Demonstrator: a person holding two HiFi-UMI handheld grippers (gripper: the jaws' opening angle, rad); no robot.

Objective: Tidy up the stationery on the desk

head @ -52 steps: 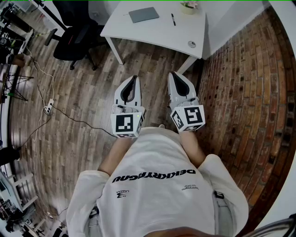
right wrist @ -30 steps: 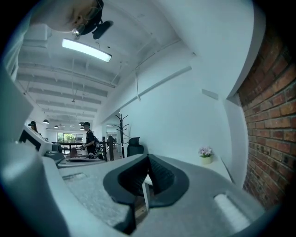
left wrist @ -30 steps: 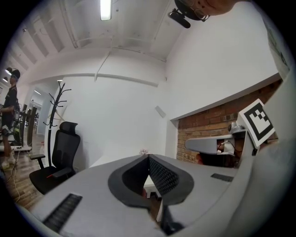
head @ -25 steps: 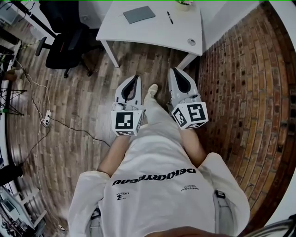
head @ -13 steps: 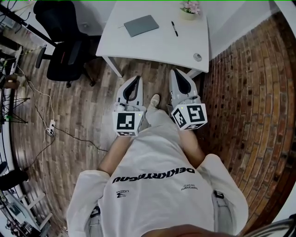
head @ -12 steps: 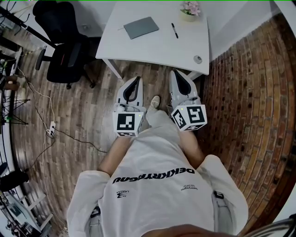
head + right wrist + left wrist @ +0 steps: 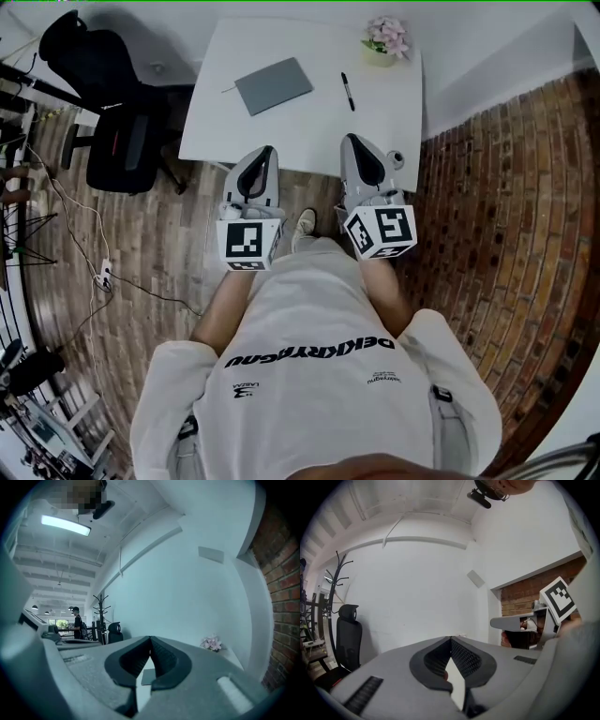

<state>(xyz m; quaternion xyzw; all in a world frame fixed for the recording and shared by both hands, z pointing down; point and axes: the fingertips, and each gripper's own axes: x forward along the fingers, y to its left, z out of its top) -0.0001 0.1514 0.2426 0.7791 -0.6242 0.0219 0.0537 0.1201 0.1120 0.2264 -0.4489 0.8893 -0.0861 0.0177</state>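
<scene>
Two stationery items, a grey notebook point(image 7: 274, 85) and a black pen point(image 7: 348, 91), lie apart on the white tabletop point(image 7: 300, 131), now much nearer than a second ago. Our left tongs point(image 7: 266, 152) and right tongs point(image 7: 349, 141) reach its near edge, both closed and empty, so we judge tidying can begin.

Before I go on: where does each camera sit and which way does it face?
Head view: on the person's head, looking steeply down at the desk; shows torso, left tool and right tool.
Left gripper view: on the left tool, facing a white wall and chair; its shut jaws show.
Right gripper view: on the right tool, facing the flowers; its shut jaws show.
Head and right gripper views share the flowers.
</scene>
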